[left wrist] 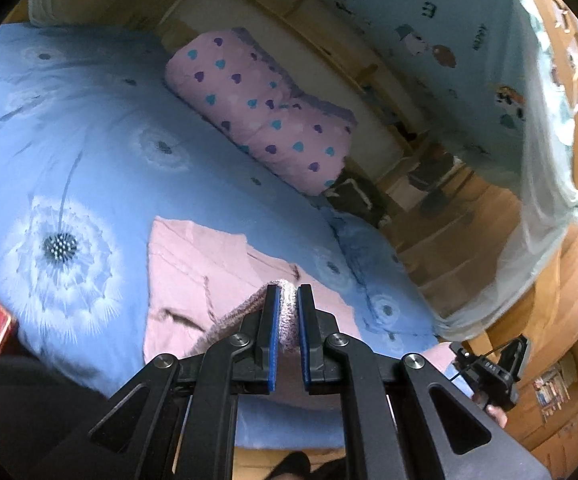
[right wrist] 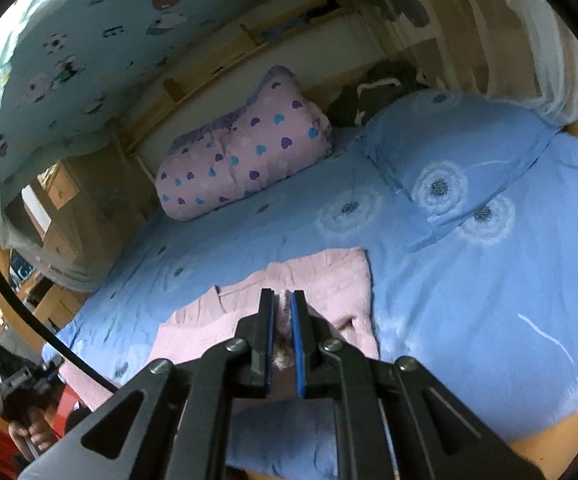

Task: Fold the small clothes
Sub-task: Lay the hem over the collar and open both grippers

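Garment (left wrist: 193,276) of pale pink knit, lying partly flat on the blue dandelion-print bedspread (left wrist: 89,128) near the bed's front edge; in the left wrist view its flat part runs lengthwise away from the camera, with a squared far corner toward the upper left, while in the right wrist view (right wrist: 329,280) the far corner lies to the upper right, pointing toward the blue pillow (right wrist: 461,152); near hem raised off the bedspread at two places, each caught in a gripper. Left gripper (left wrist: 288,292) tilted downward over the near edge of the cloth, its blue-lined fingers (left wrist: 273,320) clenched on a thick fuzzy fold of the knit that fills the narrow gap between them and trails off to the lower left. Right gripper (right wrist: 282,296) likewise angled down toward the bed, fingers drawn close together and pinching a thin tuft of the same pink fabric; the cloth beneath it sags in soft creases. Each gripper shows at the margin of the other's view, left one at lower left, right one at lower right, so the two stand apart along the hem. Pink heart-print quilt (left wrist: 265,112), folded into a bundle, rests well beyond the garment against the wooden bed frame (right wrist: 209,72).
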